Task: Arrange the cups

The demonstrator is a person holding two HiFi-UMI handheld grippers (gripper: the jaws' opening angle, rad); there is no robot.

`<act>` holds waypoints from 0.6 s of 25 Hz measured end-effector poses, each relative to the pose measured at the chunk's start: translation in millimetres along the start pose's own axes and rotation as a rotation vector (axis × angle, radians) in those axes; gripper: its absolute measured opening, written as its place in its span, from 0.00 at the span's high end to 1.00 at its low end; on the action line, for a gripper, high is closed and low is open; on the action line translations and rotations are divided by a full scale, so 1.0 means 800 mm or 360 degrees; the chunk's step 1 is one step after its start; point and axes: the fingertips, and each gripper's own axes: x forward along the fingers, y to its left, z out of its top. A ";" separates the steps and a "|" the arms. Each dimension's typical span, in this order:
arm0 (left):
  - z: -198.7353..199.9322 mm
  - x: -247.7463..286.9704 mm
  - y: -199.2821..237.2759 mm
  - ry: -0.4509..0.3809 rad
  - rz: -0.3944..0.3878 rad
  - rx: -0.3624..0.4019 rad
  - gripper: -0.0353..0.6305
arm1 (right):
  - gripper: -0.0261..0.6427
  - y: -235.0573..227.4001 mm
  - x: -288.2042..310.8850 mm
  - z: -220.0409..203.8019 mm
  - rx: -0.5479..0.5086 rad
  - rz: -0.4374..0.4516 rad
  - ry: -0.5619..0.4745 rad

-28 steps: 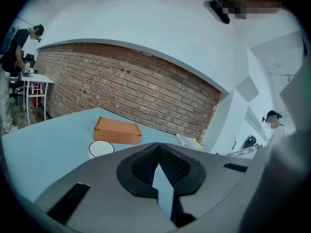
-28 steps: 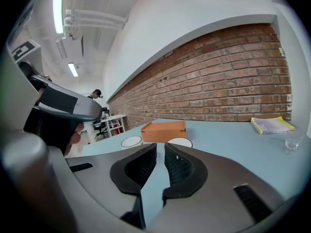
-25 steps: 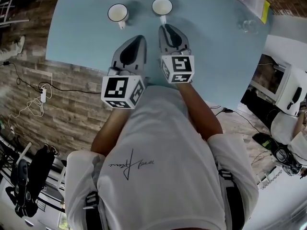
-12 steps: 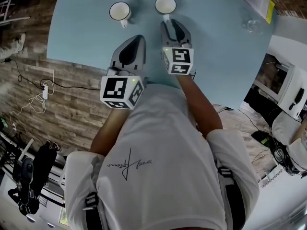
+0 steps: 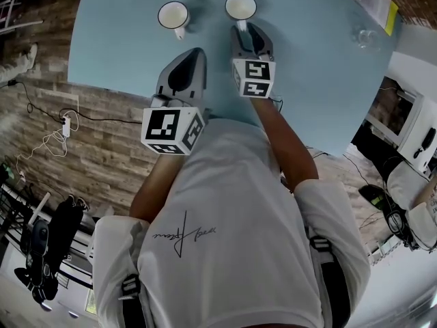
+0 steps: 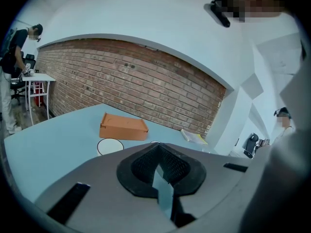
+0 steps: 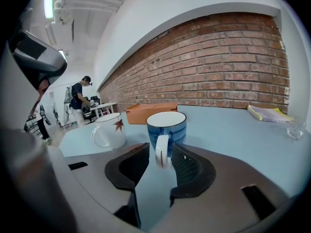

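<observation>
Pale blue counter (image 5: 123, 46) below a brick wall, white leaf cup (image 7: 109, 129) and blue cup (image 7: 166, 125) side by side near its far edge, so arranging looks nearly done. Right gripper (image 7: 160, 155) reaches forward, tipped slightly down, jaws just been opening, released, the blue cup's handle free between them. Left gripper (image 6: 158, 168) hangs back, clenched on nothing.

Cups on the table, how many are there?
2. The white cup with a leaf stands on the left; the blue cup stands right of it, its handle between the right gripper's jaws, which have just been opening. A clear glass sits far right.
</observation>
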 end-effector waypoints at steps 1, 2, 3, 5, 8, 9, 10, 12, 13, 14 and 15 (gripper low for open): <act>0.000 0.000 0.002 0.0002 0.0005 -0.0004 0.94 | 0.78 0.001 0.002 -0.001 -0.0002 -0.0001 0.0004; 0.000 0.001 0.003 0.0004 0.0009 -0.0007 0.94 | 0.78 0.001 0.003 -0.002 -0.0002 -0.0002 0.0009; 0.000 0.001 0.004 0.0006 0.0012 -0.0008 0.94 | 0.78 0.001 0.005 -0.003 -0.0001 -0.0004 0.0014; -0.002 0.002 0.004 0.0013 0.0015 -0.0009 0.94 | 0.78 -0.001 0.008 -0.006 -0.0005 -0.0014 0.0020; -0.005 0.004 0.006 0.0023 0.0020 -0.0018 0.94 | 0.78 -0.002 0.013 -0.008 -0.0027 -0.0036 0.0018; -0.006 0.005 0.007 0.0025 0.0023 -0.0020 0.94 | 0.78 -0.003 0.014 -0.006 -0.0032 -0.0045 0.0014; -0.006 0.005 0.007 0.0028 0.0025 -0.0019 0.94 | 0.78 -0.003 0.015 -0.004 -0.0035 -0.0055 0.0008; -0.007 0.006 0.007 0.0033 0.0029 -0.0016 0.94 | 0.78 -0.006 0.015 -0.001 -0.0035 -0.0076 0.0006; -0.008 0.006 0.006 0.0035 0.0031 -0.0012 0.94 | 0.78 -0.007 0.014 -0.001 -0.0036 -0.0089 0.0011; -0.008 0.007 0.006 0.0036 0.0033 -0.0007 0.94 | 0.80 -0.009 0.013 -0.001 -0.0042 -0.0104 0.0015; -0.009 0.007 0.007 0.0037 0.0034 -0.0003 0.94 | 0.83 -0.010 0.013 -0.001 -0.0050 -0.0118 0.0016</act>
